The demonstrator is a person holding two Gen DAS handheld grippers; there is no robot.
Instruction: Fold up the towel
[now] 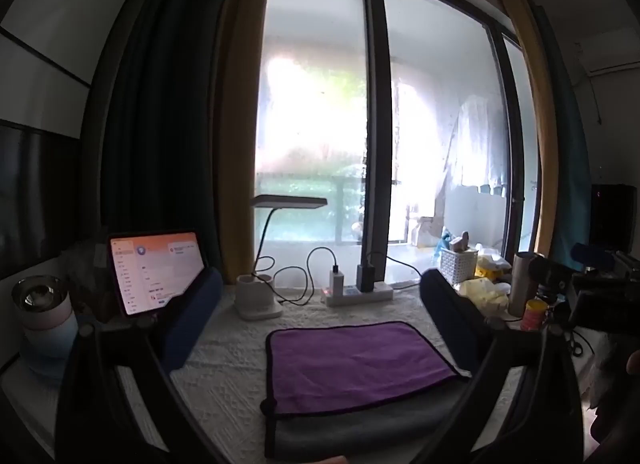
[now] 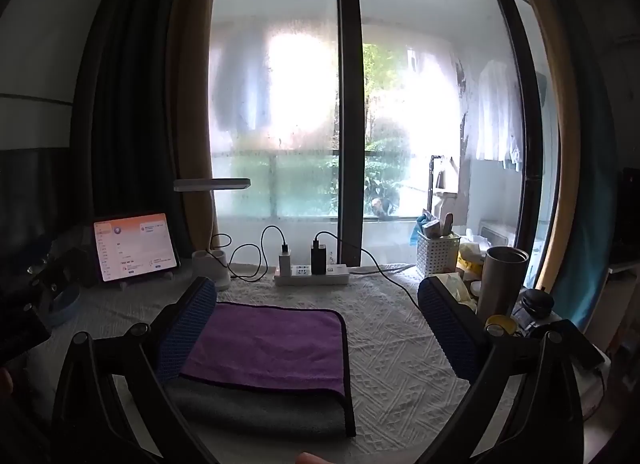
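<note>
Both your left gripper [image 1: 320, 320] and right gripper [image 2: 318, 324] hang spread wide, gripping nothing. The purple towel [image 1: 356, 364] lies between them on the white tablecloth [image 2: 400, 344], one layer doubled back over its grey underside. Grip too deep and you snag the cloth; reach too far and you catch the power strip [image 2: 312, 276] cables

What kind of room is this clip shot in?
Most likely a home desk by a balcony door: a lit tablet, a desk lamp and a power strip stand behind the purple towel, and laundry hangs outside the glass.
</note>
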